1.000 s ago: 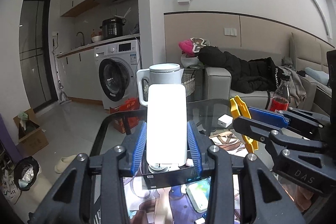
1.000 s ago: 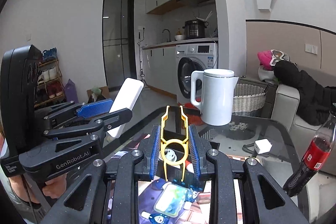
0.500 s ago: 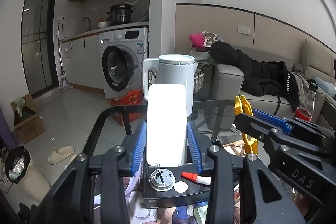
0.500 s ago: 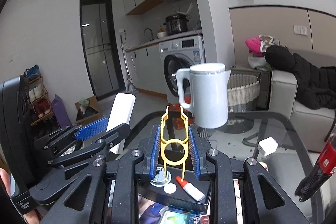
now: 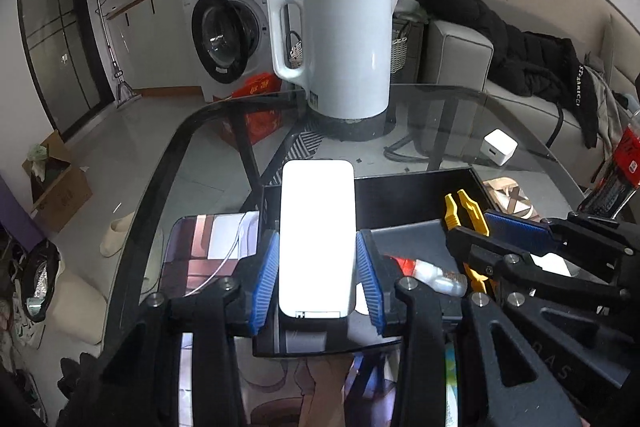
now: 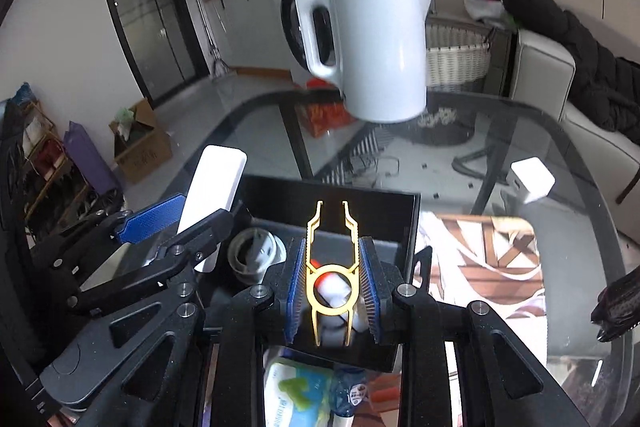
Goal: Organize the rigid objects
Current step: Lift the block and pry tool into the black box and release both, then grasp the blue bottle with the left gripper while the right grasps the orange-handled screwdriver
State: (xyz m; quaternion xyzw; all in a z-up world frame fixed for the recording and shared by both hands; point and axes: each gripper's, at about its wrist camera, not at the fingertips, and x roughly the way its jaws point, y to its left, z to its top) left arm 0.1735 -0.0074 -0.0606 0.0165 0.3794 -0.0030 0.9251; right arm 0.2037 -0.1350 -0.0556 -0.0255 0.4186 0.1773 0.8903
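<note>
The left gripper [image 5: 316,281] is clamped on a white power bank [image 5: 317,235], the right gripper [image 6: 331,283] on a thin yellow clip [image 6: 331,269]. Both items are held above the black tray [image 6: 376,211]. The clip is judged light and flexible, best gripped at its ring; the smooth bank is best gripped across its flat sides.

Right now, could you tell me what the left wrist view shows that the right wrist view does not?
Only the left wrist view shows the broad face of the white slab clamped in the left gripper, and the kettle's dark base. Only the right wrist view shows the grey round cap in the black tray, and the ring of the yellow clip in the right gripper. Both show the white kettle, the tray, the white charger cube and the red-tipped tube.
</note>
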